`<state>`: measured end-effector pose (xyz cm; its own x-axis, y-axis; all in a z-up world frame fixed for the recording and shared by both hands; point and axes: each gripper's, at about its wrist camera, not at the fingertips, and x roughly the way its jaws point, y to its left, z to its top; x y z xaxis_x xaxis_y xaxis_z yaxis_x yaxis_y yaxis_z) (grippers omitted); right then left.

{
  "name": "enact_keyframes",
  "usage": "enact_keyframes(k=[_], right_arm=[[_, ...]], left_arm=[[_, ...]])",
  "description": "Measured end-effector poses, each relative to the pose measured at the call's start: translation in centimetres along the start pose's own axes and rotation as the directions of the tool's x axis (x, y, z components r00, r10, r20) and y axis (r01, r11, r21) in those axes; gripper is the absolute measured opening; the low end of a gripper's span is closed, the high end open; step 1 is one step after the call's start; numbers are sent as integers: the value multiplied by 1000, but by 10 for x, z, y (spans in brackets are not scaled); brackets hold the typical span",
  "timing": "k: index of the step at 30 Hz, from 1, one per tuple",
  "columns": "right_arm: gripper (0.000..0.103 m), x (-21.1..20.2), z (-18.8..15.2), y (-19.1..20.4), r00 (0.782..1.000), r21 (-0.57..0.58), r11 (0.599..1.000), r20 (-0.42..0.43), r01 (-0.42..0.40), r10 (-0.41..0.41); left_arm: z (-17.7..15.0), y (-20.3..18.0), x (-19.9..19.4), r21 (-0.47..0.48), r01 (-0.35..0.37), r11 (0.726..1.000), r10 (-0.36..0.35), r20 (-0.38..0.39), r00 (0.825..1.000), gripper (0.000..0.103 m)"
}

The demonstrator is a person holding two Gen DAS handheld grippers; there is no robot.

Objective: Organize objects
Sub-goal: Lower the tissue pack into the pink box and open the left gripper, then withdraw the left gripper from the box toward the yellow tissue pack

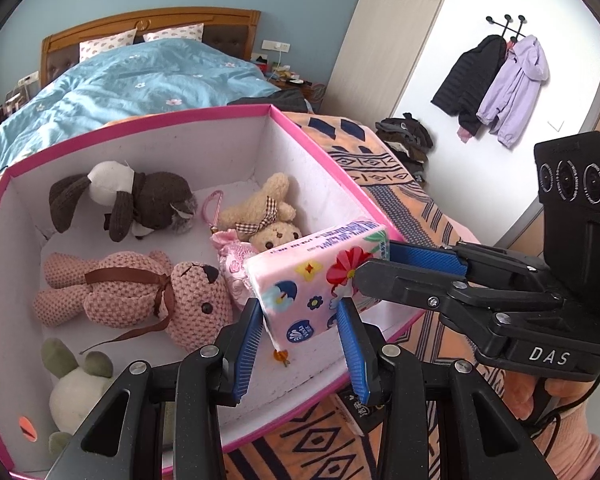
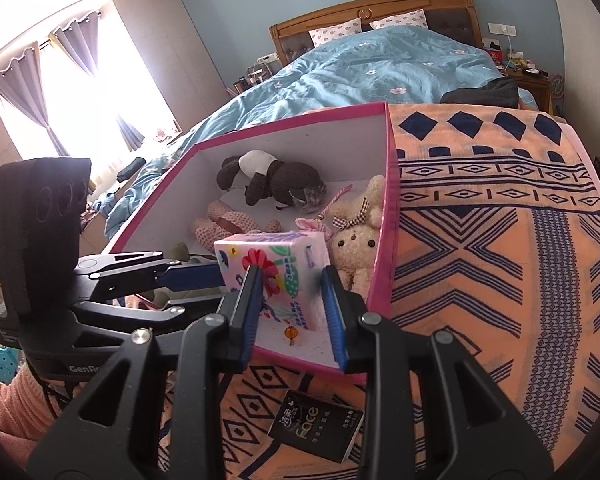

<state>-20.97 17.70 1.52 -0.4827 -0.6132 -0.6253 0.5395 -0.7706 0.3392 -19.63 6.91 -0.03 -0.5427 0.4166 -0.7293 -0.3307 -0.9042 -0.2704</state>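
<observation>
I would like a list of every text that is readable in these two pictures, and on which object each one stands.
"DAS": on the body of the right gripper.
"GenRo", cut off by an arm: on the body of the left gripper.
"Face": on the black packet lying on the patterned blanket; its Chinese characters are too small to read.
Blue print and round logo on the floral tissue pack: too blurred to read.

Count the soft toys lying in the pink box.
4: brown-and-white toy at the far wall, cream bear far right, pink knitted bear in the middle, green-eared toy nearest. Others may be hidden.
</observation>
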Motion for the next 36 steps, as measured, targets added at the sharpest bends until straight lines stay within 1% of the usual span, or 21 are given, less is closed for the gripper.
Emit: enact_keyframes(k=[6, 11, 15, 19, 22, 24, 25, 28, 30, 31, 33, 36], right_arm=[[33, 2, 0, 3, 999, -9, 999, 0, 36, -36], [33, 1, 0, 5, 997, -11, 998, 23, 69, -69], [33, 0, -2, 8, 995, -23, 995, 33, 93, -92], [33, -6, -4, 8, 996, -23, 997, 44, 77, -76], [33, -12, -9, 8, 997, -20, 998, 55, 63, -62], [33, -19, -13, 7, 997, -16, 999, 64, 42, -41], [33, -22, -15, 6, 997, -13, 999, 68, 35, -34], [37, -34, -22, 4, 996, -7, 1000, 86, 14, -13], [38, -43, -29, 2, 995, 7, 1000, 98, -15, 14], [39, -49, -32, 2, 994, 8, 1000, 108, -27, 26], [41, -57, -40, 0, 992, 15, 999, 117, -43, 41], [46, -62, -54, -3, 994, 24, 999, 101, -44, 41]], left_arm=[[0, 4, 4, -12, 0, 1000, 0, -7, 1000, 38], [-2, 6, 5, -19, 0, 1000, 0, -2, 1000, 38], [-3, 3, 2, -1, -23, 1000, 23, 12, 1000, 38], [-6, 0, -3, 5, -37, 999, 37, 42, 998, 39], [-10, -3, -13, 19, -49, 999, 47, 82, 996, 44], [-14, -6, -24, 31, -51, 998, 47, 118, 992, 50], [-17, -8, -30, 39, -56, 998, 50, 140, 989, 51], [-26, -10, -48, 47, -43, 998, 34, 180, 983, 53], [-33, -12, -59, 57, -23, 998, 11, 206, 979, 61], [-37, -14, -64, 62, -21, 998, 7, 218, 976, 61], [-49, -21, -77, 91, 0, 996, -22, 240, 970, 61], [-63, -30, -85, 116, 22, 993, -51, 253, 966, 63]])
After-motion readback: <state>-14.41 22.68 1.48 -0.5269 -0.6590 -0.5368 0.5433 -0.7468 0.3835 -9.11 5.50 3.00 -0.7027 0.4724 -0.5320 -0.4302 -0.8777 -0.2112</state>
